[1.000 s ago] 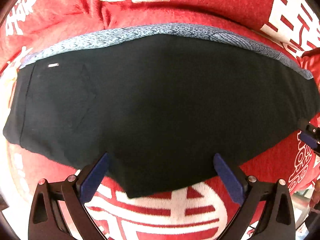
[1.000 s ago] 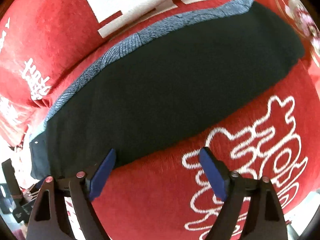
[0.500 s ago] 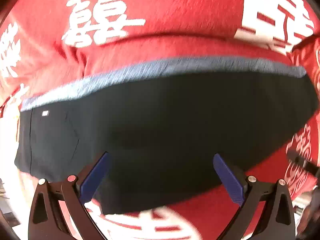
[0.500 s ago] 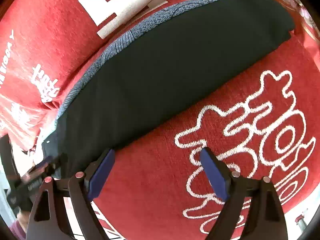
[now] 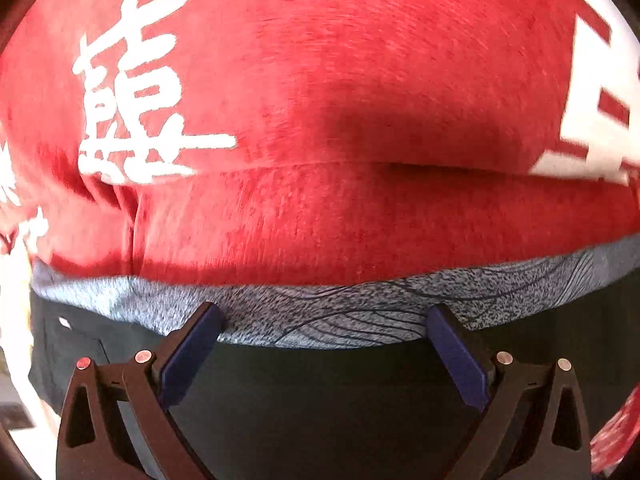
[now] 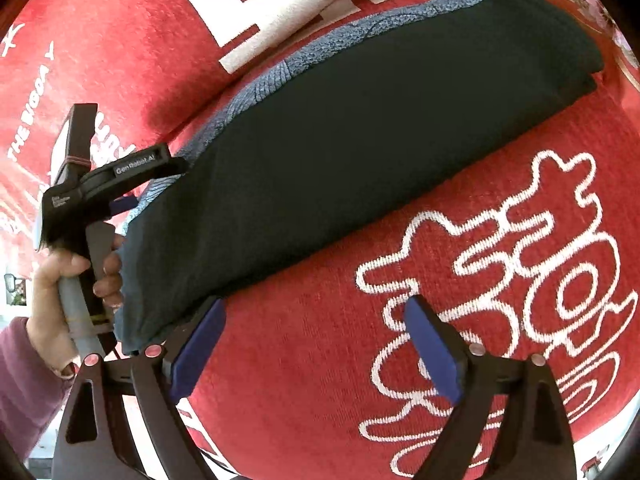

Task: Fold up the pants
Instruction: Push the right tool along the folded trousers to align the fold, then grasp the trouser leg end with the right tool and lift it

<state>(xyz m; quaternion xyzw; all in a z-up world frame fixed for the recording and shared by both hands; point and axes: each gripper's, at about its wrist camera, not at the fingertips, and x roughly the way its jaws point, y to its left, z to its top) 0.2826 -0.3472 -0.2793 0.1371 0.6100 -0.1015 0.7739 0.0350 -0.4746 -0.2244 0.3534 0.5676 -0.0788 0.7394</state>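
Observation:
The black pants [image 6: 360, 152] lie folded in a long band on a red cloth with white characters [image 6: 440, 360]. A grey patterned layer [image 5: 340, 312] shows along their far edge. My left gripper [image 5: 324, 320] is open, its fingertips over that grey edge, with black cloth [image 5: 320, 408] beneath the fingers. In the right wrist view the left gripper [image 6: 124, 196] sits at the pants' left end, held by a hand. My right gripper [image 6: 316, 316] is open and empty over the red cloth just in front of the pants' near edge.
The red cloth [image 5: 340, 80] rises behind the pants with a fold line and large white characters [image 5: 132, 92]. The person's hand and purple sleeve [image 6: 24, 368] are at the left edge of the right wrist view.
My left gripper has moved forward across the pants, from their near edge to the grey far edge. My right gripper has drawn back a little; the left gripper and hand now show in its view.

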